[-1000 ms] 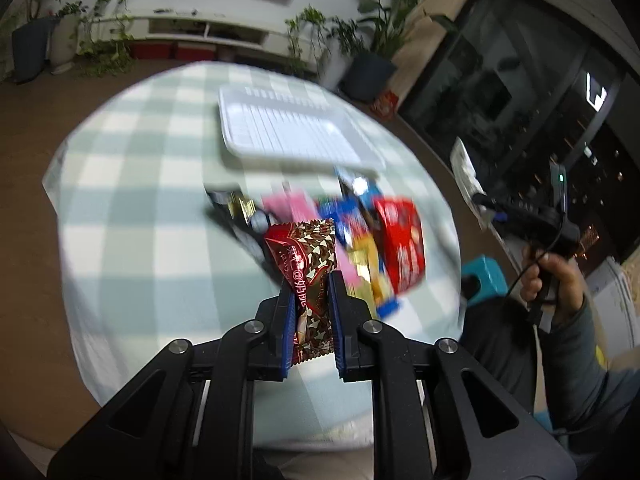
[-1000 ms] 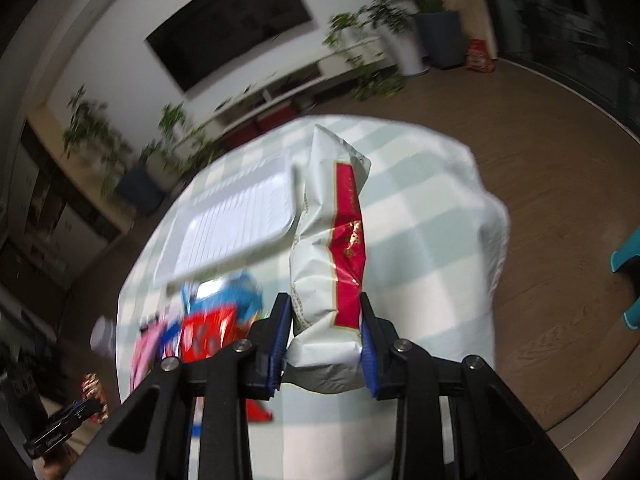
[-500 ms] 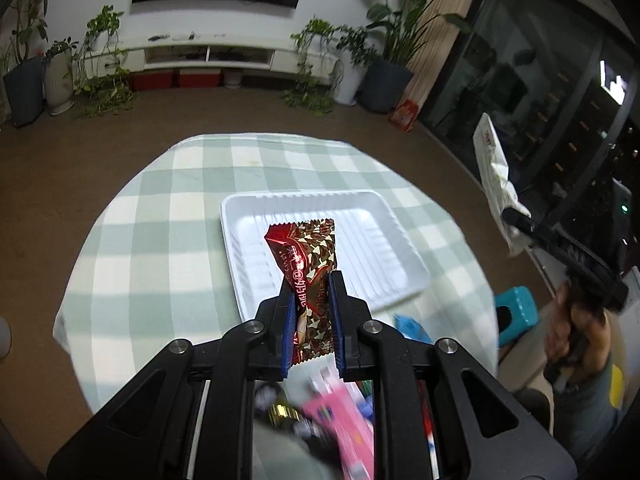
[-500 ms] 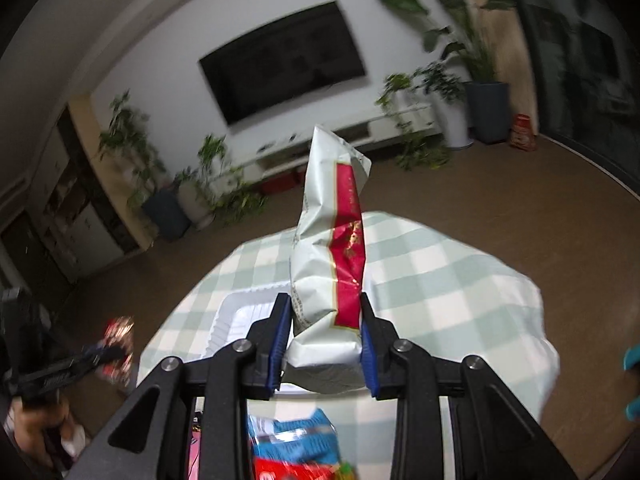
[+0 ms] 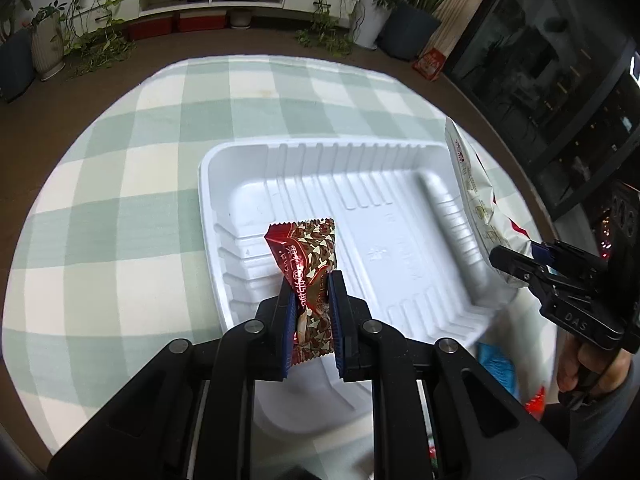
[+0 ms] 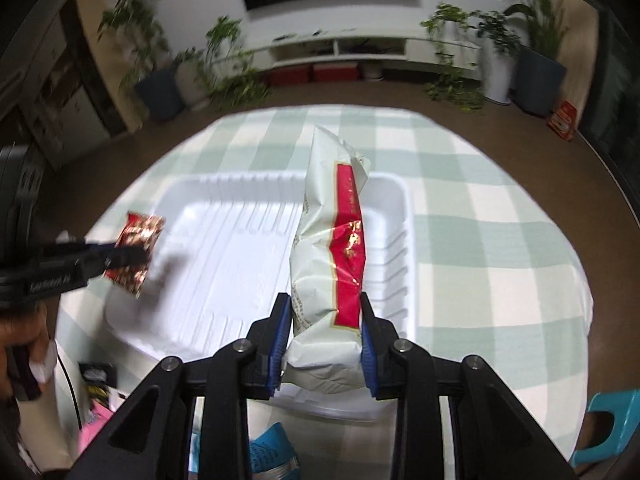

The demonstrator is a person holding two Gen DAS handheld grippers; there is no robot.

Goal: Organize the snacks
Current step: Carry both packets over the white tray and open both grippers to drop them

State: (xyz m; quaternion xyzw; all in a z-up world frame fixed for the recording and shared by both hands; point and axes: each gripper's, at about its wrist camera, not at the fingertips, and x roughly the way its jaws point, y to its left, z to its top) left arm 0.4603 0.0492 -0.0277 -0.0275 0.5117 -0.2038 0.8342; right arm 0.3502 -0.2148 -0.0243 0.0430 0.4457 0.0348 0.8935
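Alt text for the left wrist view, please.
The left gripper clamps a red-brown patterned candy packet above an empty white plastic tray on a green checked tablecloth. At right, the right gripper holds a white snack bag.

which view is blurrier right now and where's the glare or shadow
Right wrist view: softer, with the plants and the small red packet in the left tongs smeared; that packet casts a shadow on the white tray. Left wrist view: sharp, with glare on the packet's foil and fisheye bending at the table edge.
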